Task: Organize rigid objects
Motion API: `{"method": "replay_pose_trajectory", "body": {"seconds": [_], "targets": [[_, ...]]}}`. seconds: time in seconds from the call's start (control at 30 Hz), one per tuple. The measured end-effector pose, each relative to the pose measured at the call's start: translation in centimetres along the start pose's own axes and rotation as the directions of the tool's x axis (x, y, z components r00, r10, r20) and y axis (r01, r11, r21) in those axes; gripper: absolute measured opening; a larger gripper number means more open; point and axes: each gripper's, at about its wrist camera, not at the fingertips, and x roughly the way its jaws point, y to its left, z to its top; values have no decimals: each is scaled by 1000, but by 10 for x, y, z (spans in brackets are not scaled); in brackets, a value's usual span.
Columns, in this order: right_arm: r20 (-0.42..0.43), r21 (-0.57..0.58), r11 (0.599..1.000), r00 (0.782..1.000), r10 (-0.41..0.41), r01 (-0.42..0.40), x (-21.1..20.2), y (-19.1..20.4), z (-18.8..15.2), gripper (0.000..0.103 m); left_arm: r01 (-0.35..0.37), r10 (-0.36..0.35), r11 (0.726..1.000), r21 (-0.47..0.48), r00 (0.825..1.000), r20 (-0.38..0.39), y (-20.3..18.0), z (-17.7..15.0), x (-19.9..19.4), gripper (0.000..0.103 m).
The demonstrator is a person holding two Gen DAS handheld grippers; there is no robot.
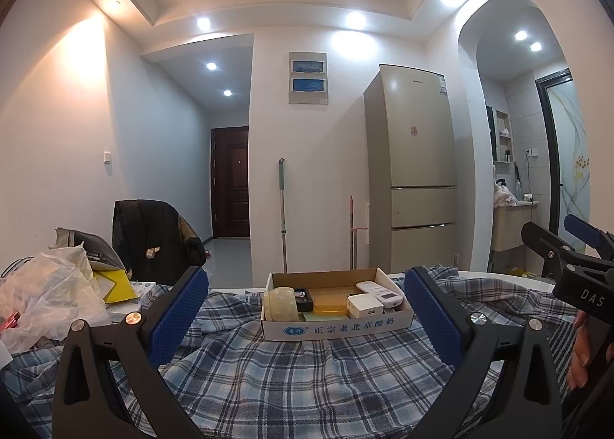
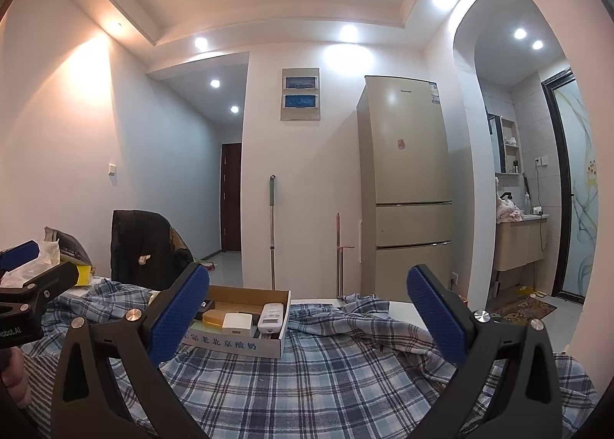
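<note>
— While both grippers hang over the plaid cloth (image 1: 307, 373), what do they carry?

— Nothing. The left gripper (image 1: 306, 318) has its blue-padded fingers (image 1: 178, 318) spread wide, with nothing between them. The right gripper (image 2: 308, 318) is just as wide apart and bare.

— And the things to be organized?

— They sit in a shallow cardboard tray (image 1: 337, 325) with blue Chinese print on its near wall, resting on the cloth-covered surface. From the left wrist view it lies straight ahead, between the fingers but farther off. From the right wrist view it lies ahead and to the left, partly behind the left finger.

— What is inside?

— A cream roll of tape (image 1: 281, 304) at the near left corner, a yellow block (image 1: 330, 302) in the middle, a white charger (image 1: 364, 306) near right, and a white remote control (image 1: 380, 291) along the right wall.

— Anything else close by?

— A crumpled plastic bag (image 1: 50, 297) far left on the surface, and a gold refrigerator (image 1: 416, 170) against the far wall.
</note>
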Motion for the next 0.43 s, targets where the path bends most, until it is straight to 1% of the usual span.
{"method": "replay_pose_trajectory", "body": {"seconds": [0.07, 0.13, 0.43], "targets": [[-3, 0, 1000, 1000, -1, 1, 0, 0, 0, 103, -5, 5, 1000, 1, 1000, -2, 0, 0, 0, 103], [-5, 3, 1000, 1000, -1, 1, 0, 0, 0, 103, -34, 34, 999, 5, 999, -4, 0, 0, 0, 103], [16, 10, 1000, 1000, -12, 12, -3, -1, 0, 103, -34, 34, 999, 1, 999, -12, 2, -1, 1, 103]]}}
